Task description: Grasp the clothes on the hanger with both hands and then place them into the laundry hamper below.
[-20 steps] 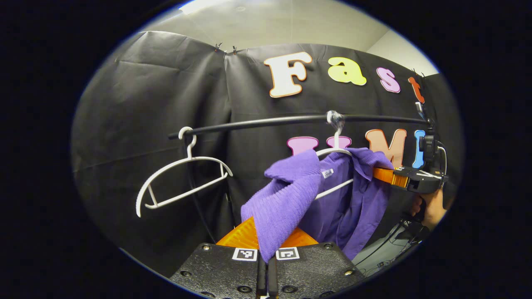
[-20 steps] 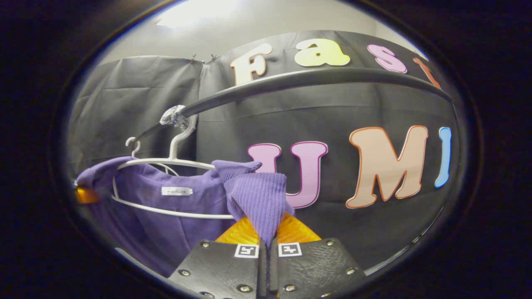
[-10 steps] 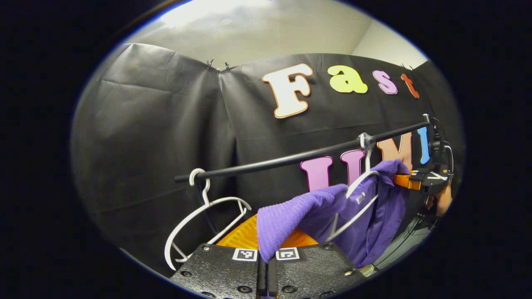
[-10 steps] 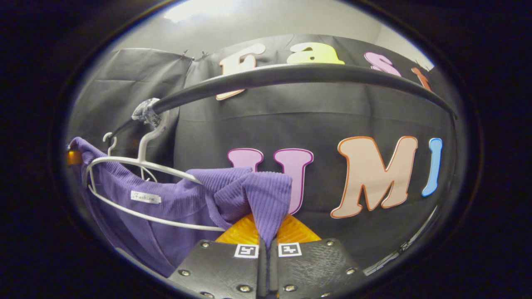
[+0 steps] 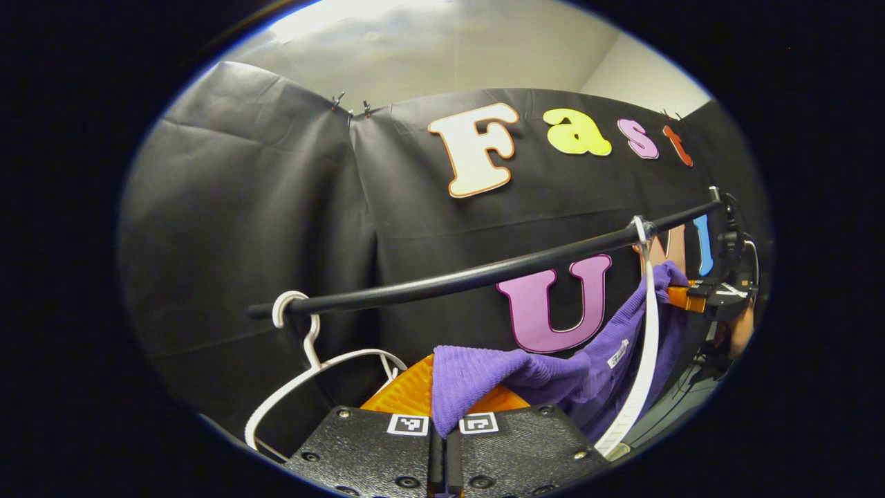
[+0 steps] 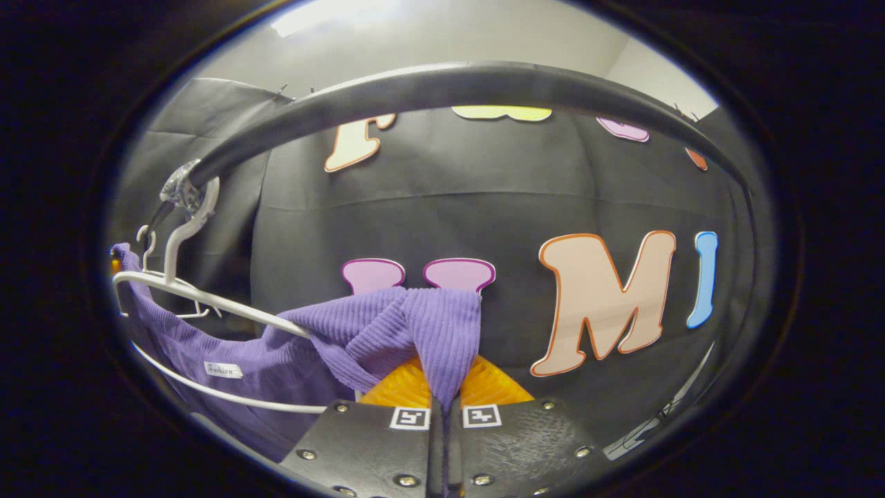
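A purple ribbed top [image 5: 484,377] stretches between both grippers, part of it still around a white hanger [image 5: 646,346] hooked on the black rail [image 5: 484,274]. My left gripper [image 5: 444,408] is shut on one shoulder of the top, below the rail. In the right gripper view my right gripper [image 6: 442,398] is shut on the other shoulder of the purple top [image 6: 387,332], just under the rail [image 6: 449,83]. The hanger [image 6: 207,301] sits to its left with the top's labelled neck hanging through it. In the left gripper view the right gripper [image 5: 681,297] shows far right, held by a hand [image 5: 738,332].
A second, bare white hanger [image 5: 311,373] hangs near the rail's left end, close to my left gripper. The booth's black cloth wall stands right behind the rail. Cables run down at the lower right [image 5: 684,387].
Both grippers have drawn the top's shoulders off the hanger's ends and apart. The hanger has swung edge-on in the left gripper view. The rail now looms closer over the right gripper.
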`<state>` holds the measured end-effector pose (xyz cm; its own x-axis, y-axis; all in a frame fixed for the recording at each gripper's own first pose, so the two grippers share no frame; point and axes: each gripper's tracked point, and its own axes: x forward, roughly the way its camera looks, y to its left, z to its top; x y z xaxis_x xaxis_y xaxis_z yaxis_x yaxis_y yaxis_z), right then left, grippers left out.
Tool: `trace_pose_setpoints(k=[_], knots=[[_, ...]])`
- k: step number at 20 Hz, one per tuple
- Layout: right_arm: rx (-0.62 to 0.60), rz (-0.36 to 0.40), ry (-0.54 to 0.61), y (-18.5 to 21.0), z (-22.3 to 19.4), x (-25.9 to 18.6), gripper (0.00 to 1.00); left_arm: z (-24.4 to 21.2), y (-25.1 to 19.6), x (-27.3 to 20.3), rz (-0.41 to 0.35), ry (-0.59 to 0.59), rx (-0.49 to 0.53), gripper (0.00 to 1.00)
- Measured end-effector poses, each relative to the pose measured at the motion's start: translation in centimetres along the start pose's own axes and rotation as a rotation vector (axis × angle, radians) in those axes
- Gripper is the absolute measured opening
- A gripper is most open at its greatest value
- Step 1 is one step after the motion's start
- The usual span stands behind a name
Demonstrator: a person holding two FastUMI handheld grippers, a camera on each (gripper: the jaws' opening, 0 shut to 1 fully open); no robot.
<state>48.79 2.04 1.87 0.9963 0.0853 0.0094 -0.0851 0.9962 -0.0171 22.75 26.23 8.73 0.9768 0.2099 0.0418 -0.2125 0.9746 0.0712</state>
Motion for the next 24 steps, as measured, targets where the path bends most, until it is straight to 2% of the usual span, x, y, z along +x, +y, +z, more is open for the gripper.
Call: trace_pose_setpoints(k=[6,9,14,17,21,24], knots=[[-0.009,-0.066,0.021,-1.5,-2.9,1.8,0.03,-4.0,-0.7,2.6,-0.079,0.018,-0.087,0.02],[0.022,-0.07,0.063,-1.5,-5.0,2.3,0.03,-6.8,-0.8,3.3,-0.105,0.078,-0.164,0.01],[0.068,-0.031,0.183,-0.8,-9.7,2.2,0.03,-9.4,-0.6,3.4,-0.069,0.112,-0.186,0.02],[0.066,-0.005,0.244,-0.7,-13.2,0.5,0.04,-11.7,-1.4,2.7,-0.052,0.154,-0.209,0.02],[0.092,0.063,0.405,0.6,-19.6,-2.9,0.03,-16.9,-2.6,0.6,-0.011,0.265,-0.302,0.02],[0.053,0.122,0.447,1.6,-21.4,-6.4,0.03,-19.4,-3.8,-1.5,0.02,0.318,-0.281,0.02]])
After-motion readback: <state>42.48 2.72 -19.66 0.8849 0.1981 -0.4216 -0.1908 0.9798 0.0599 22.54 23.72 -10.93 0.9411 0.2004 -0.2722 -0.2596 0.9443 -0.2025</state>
